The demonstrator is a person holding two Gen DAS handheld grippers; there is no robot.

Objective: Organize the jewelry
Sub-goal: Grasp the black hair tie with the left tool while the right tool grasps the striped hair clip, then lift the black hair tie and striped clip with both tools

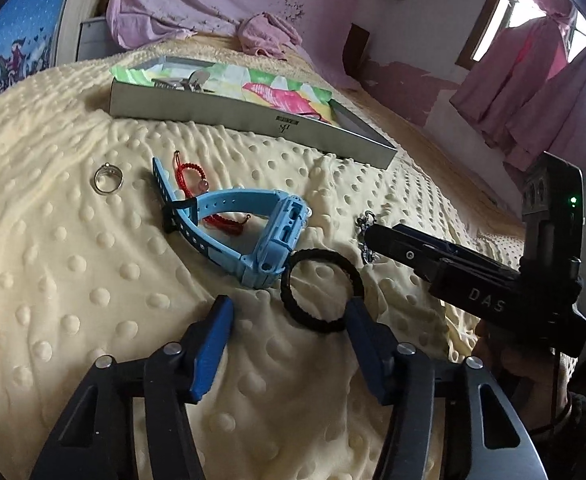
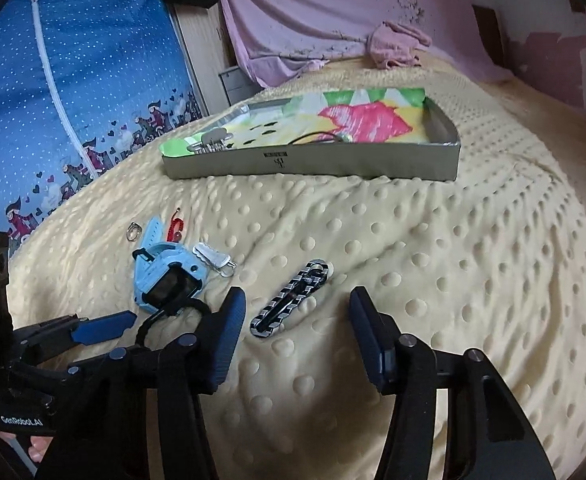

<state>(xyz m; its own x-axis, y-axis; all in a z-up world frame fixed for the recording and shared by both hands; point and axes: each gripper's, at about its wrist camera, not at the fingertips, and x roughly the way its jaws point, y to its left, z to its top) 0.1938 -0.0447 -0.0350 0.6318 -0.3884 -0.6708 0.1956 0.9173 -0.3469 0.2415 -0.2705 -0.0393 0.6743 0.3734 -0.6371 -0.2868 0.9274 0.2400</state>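
Big cream bumpy blanket [image 2: 433, 280] with the shallow box [image 2: 333, 166] at the back. Blue watch [image 1: 253, 236], black ring band [image 1: 321, 292] and striped bracelet [image 2: 291, 298] lie loose up front. Left gripper [image 1: 289, 320] and right gripper [image 2: 297, 308] both gape wide, holding nothing.

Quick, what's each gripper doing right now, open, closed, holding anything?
Left gripper: open, empty, at the black ring.
Right gripper: open, empty, around the striped bracelet.
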